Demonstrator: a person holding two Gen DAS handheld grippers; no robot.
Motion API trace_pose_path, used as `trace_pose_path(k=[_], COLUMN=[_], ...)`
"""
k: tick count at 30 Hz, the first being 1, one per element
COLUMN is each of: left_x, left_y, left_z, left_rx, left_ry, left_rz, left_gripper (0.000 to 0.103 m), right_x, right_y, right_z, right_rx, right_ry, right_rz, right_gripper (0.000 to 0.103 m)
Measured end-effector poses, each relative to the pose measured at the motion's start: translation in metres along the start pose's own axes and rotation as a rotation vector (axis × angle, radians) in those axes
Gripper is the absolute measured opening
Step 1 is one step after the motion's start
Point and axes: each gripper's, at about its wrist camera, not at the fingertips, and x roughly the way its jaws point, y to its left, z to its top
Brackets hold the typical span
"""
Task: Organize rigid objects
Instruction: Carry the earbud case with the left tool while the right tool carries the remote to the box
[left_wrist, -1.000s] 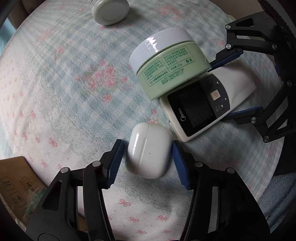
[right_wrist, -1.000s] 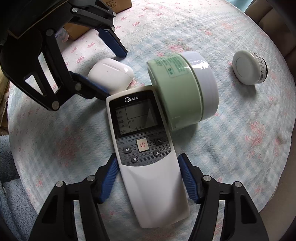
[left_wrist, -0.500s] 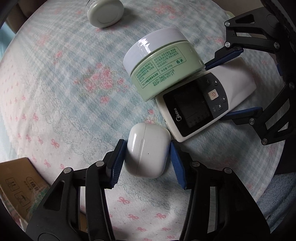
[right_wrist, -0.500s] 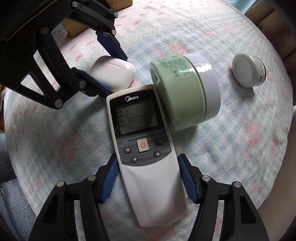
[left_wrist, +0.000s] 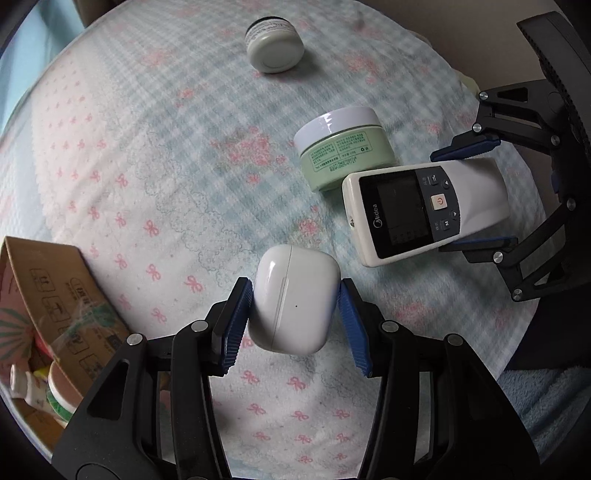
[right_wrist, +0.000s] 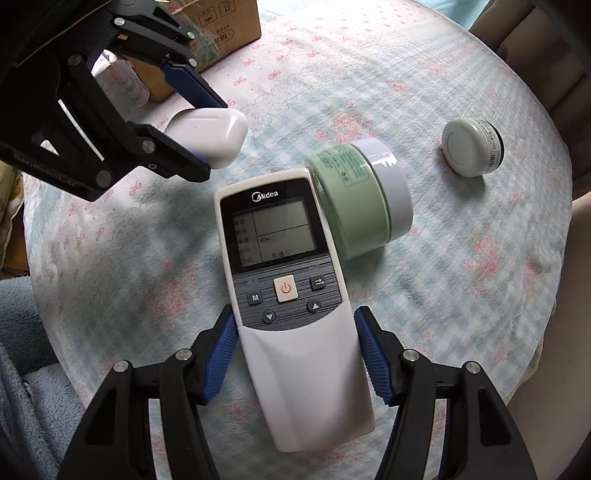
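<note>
Soft daylight fills both my views, bright and even, with faint shadows. Glare streaks the lid of the green cream jar (left_wrist: 345, 147) and the earbud case (left_wrist: 293, 299). Fisheye bending curves the tablecloth (left_wrist: 147, 166) toward dark corners. The cloth's far edge looks slightly smeared; the remote control (right_wrist: 291, 295) is sharp.

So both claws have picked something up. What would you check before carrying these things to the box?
1. Left gripper clamped on the earbud case: ok, both pads touch its sides.
2. Right gripper clamped on the remote: ok.
3. Case lifted off the tablecloth: ok, its shadow lies below it in the right wrist view.
4. Remote clear of the green jar: cannot tell, they look touching.
5. Cardboard box has room: cannot tell, only partly visible.
</note>
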Motion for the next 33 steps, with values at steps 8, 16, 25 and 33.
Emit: trace_pose_path(k=[8, 16, 25, 33], left_x=[-0.065, -0.149, -0.204, -0.213], left_y=[0.023, 0.076, 0.152, 0.228], left_z=[-0.031, -0.079, -0.151, -0.204], left_rx=[-0.158, -0.234, -0.309, -0.357], left_ry=[-0.101, -0.198, -0.242, -0.231], left_rz=[0.011, 0.063, 0.100, 0.088], left_gripper=[0.045, 0.045, 0.045, 0.045], right_x=[-0.059, -0.102, -0.133, -0.136], right_y=[0.013, 0.087, 0.135, 0.189], right_z=[0.016, 0.092, 0.184, 0.258], right_rx=[0.000, 0.028, 0.114, 0.145], right_ry=[-0.044, -0.142, -0.256, -0.267], right_rz=[-0.017, -0.035, 0.022, 0.044], right_gripper=[0.059, 0.059, 0.059, 0.059])
